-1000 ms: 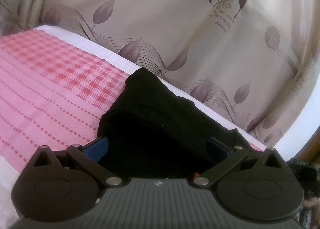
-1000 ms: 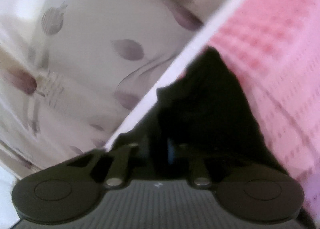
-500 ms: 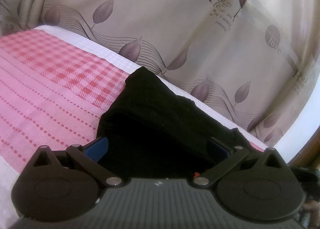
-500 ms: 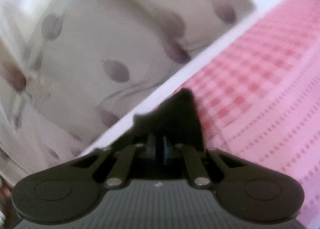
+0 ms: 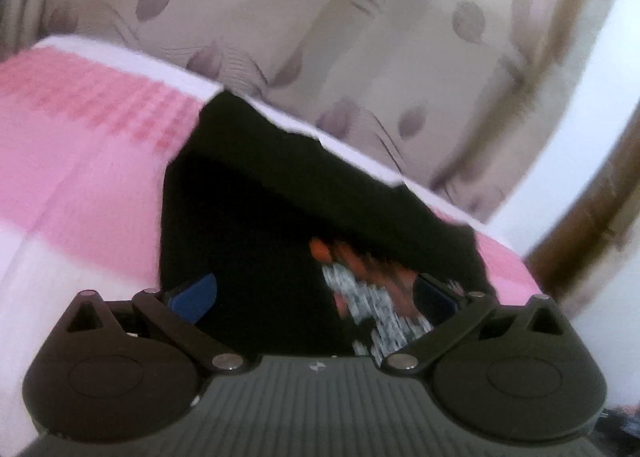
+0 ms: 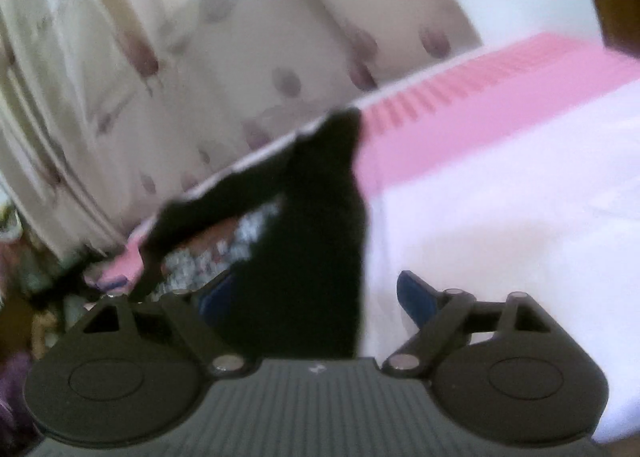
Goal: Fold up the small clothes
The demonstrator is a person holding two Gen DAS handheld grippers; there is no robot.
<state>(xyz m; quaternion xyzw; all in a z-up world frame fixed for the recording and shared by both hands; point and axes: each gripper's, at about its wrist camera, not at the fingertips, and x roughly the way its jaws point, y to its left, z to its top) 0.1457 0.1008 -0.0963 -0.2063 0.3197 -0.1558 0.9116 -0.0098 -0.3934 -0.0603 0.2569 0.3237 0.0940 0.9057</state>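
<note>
Black garment [image 5: 280, 217] blurs between both spread grippers, left [image 5: 314, 297] and right [image 6: 316, 293], its print half-hidden.

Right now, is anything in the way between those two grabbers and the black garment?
Nothing visible. The black garment lies on the pink bedsheet, directly ahead of the open left gripper. It also reaches between the open right gripper's fingers. A patterned cloth peeks out from under its edge, not blocking.
</note>
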